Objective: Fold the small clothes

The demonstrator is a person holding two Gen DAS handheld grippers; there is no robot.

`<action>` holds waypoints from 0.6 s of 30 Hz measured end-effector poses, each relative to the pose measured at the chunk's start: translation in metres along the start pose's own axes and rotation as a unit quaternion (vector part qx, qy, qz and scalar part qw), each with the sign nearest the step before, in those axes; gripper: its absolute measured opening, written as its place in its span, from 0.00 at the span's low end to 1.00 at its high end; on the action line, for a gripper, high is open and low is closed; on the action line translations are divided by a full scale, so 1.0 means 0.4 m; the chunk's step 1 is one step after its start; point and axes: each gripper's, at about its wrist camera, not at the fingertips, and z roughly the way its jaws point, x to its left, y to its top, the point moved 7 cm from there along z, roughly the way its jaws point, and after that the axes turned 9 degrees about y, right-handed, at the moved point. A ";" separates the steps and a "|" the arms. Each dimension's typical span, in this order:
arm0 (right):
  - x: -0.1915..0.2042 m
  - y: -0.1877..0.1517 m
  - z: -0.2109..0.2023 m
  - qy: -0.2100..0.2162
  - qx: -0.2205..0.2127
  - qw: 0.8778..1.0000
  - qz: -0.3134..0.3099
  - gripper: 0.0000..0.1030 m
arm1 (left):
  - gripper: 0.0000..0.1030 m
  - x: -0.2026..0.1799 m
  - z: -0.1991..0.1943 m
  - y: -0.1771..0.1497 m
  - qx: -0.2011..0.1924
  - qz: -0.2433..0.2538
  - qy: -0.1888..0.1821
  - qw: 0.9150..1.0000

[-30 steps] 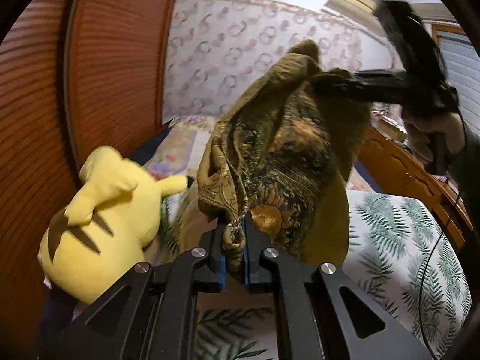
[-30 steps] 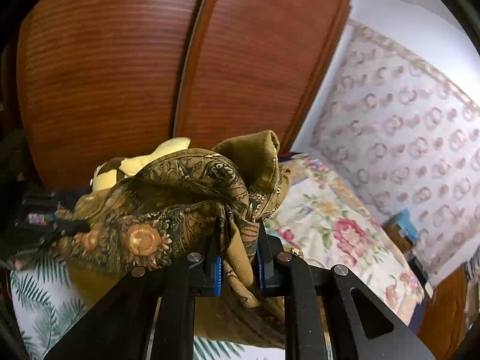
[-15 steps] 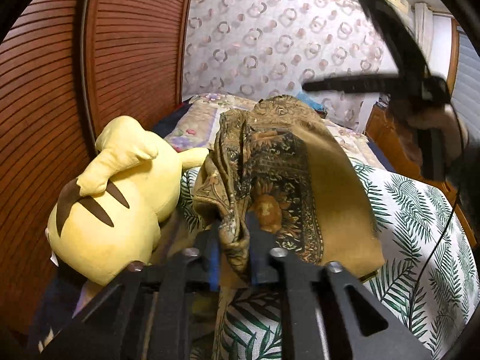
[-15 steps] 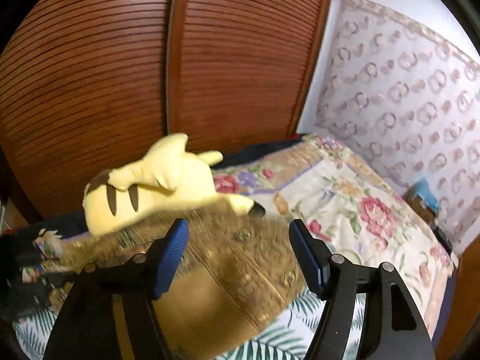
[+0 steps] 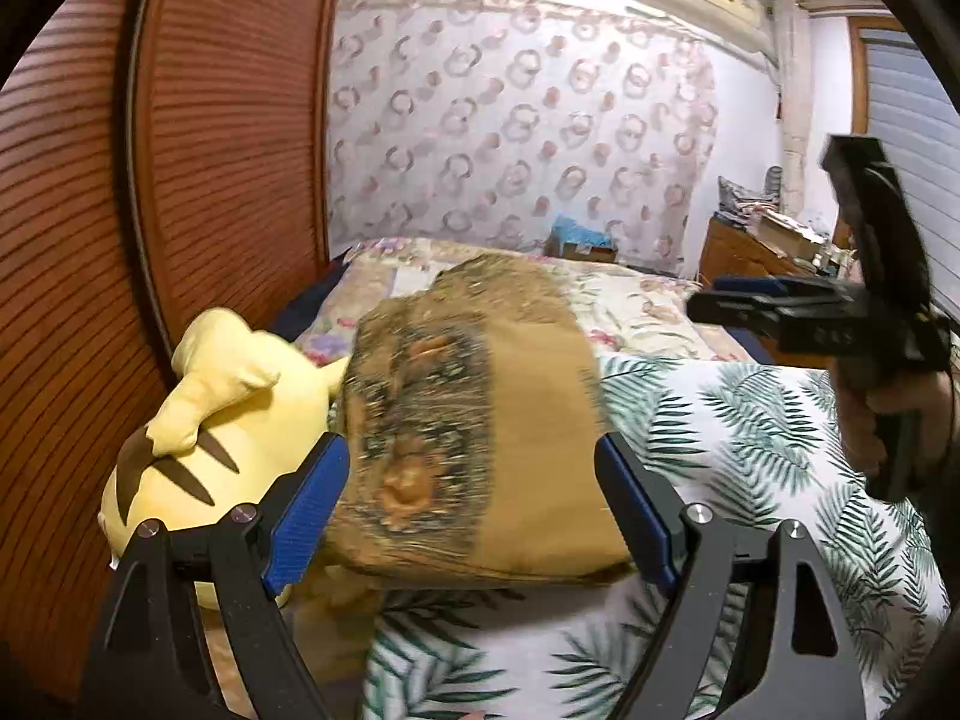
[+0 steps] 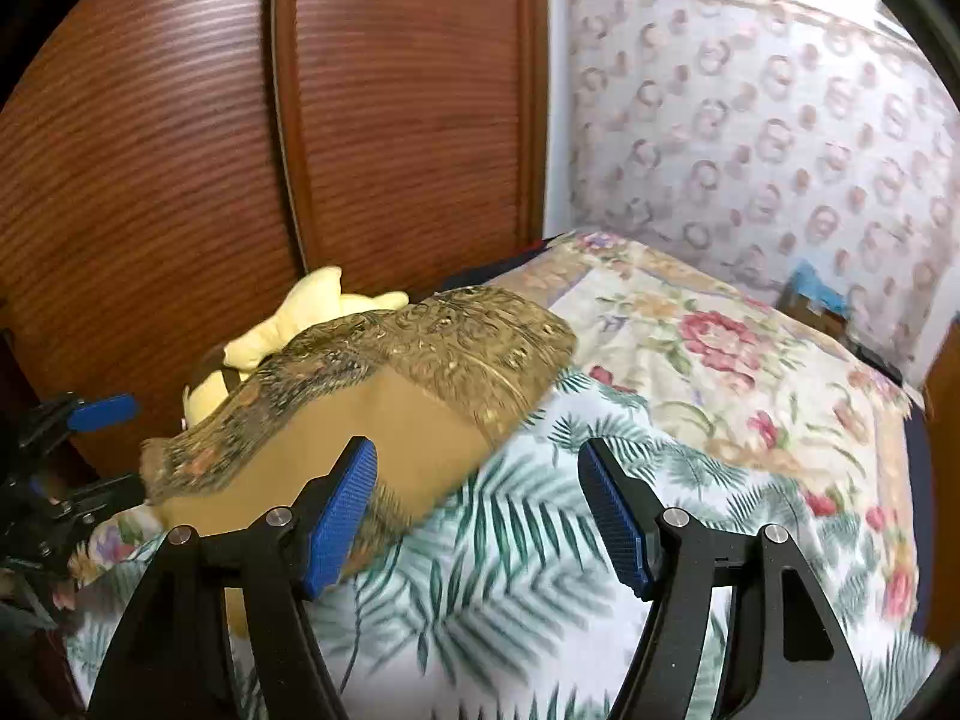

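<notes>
Left wrist view: left gripper (image 5: 474, 507) spread wide, released.
Right gripper (image 6: 477, 504): spread, empty.
Cloth (image 5: 480, 420): blurred, on bed (image 5: 750, 450), plush toy (image 5: 222, 420) at 9 o'clock.
Room: bare bedspread toward 3 o'clock.

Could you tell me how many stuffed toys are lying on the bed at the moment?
1. A yellow plush toy lies at the bed's left edge against the wooden wardrobe doors, touching the brown patterned cloth. The cloth may hide others.

The cloth (image 5: 480, 432) looks soft and matt, the plush (image 5: 222, 414) fuzzy. The doors (image 6: 408, 108) are ribbed wood with low gloss. The pads (image 6: 339, 507) are textured blue rubber.
</notes>
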 end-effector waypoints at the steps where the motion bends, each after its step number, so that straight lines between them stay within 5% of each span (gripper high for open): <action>1: 0.011 -0.013 -0.024 -0.005 -0.006 1.000 0.005 0.69 | 0.82 -0.015 -0.011 0.001 -0.003 0.004 0.001 1.000; 10: 0.076 -0.135 -0.205 -0.059 -0.047 0.996 0.040 0.84 | 0.82 -0.150 -0.125 0.010 -0.029 0.033 -0.029 0.999; 18: 0.120 -0.235 -0.372 -0.155 -0.086 0.981 0.081 0.85 | 0.82 -0.257 -0.216 0.012 -0.045 0.048 -0.054 0.996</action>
